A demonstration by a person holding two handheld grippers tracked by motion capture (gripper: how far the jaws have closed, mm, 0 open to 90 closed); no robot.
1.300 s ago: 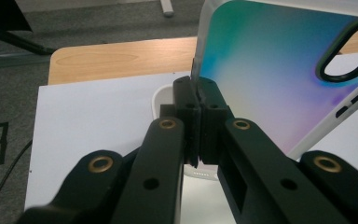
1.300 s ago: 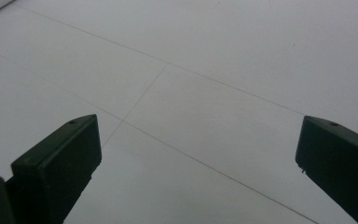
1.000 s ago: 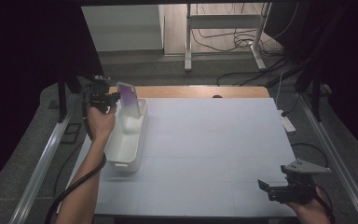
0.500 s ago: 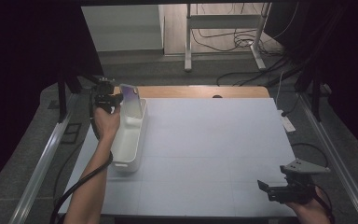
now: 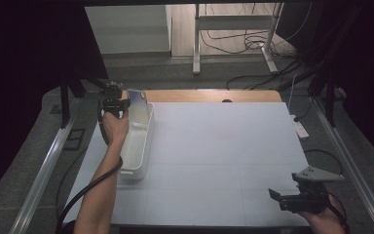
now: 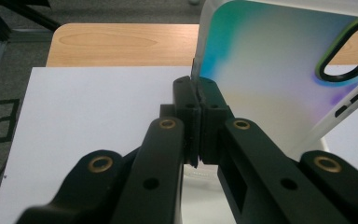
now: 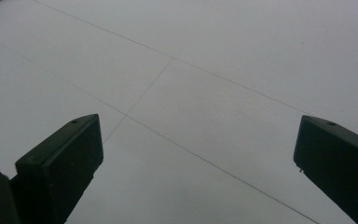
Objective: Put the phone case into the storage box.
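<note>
My left gripper is at the far left of the table, over the far end of a long white tray. It is shut on the edge of an iridescent phone case, held upright above the tray. In the left gripper view the jaws pinch the left edge of the phone case, whose camera cutout shows at the upper right; my left gripper is fully closed on it. My right gripper rests near the table's front right corner, open with nothing between its fingers.
The white table surface spreads between the two hands, with a wooden strip along its far edge. A small white object lies at the right edge. Metal rails run along both sides; cables lie on the floor beyond.
The left gripper has carried the phone case slightly farther away and lower, toward the tray's far end. The right gripper has stayed put.
</note>
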